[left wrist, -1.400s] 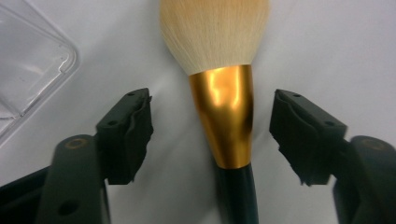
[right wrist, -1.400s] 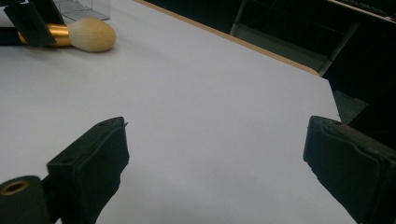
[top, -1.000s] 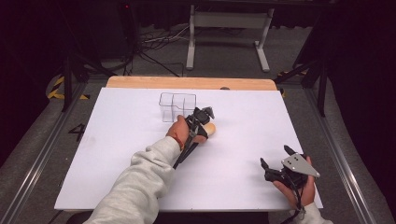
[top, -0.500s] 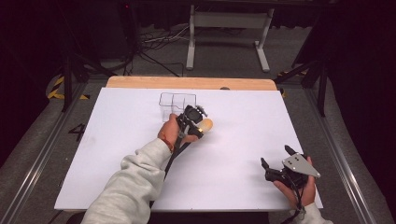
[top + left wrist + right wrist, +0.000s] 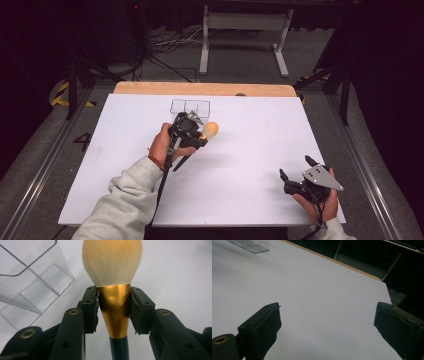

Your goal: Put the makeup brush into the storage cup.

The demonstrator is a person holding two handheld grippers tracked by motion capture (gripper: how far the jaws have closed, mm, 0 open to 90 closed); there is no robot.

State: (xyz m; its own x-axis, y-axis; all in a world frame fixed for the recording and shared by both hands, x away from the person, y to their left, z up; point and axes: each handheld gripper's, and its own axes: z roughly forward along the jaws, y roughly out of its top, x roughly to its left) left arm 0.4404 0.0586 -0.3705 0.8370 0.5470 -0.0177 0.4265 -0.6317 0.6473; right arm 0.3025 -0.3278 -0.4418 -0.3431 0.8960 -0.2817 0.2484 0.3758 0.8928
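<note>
Keeping the right gripper (image 5: 295, 166) parked low at the near right corner of the white table (image 5: 250, 200), palm under it, jaws spread wide with nothing between them, exactly as a second ago.

Farther in, clamping the left gripper (image 5: 197, 132) on the makeup brush (image 5: 112, 262), pads pressed against both sides of the gold collar just below the cream bristles. Holding that brush off the sheet, dark handle slanting back and down toward the sleeve, bristle head pointing away to the right. Having shifted over the last second a little left and away, so now hovering just in front of the clear organizer (image 5: 190, 106), probably closing in for placement. Bending the left forearm in from the bottom edge, wrist cocked, fingers wrapped round the gripper's body.

Beyond, leaving the organizer's open compartments unfilled, apparently awaiting the brush, handle likely needing tipping downward first.
</note>
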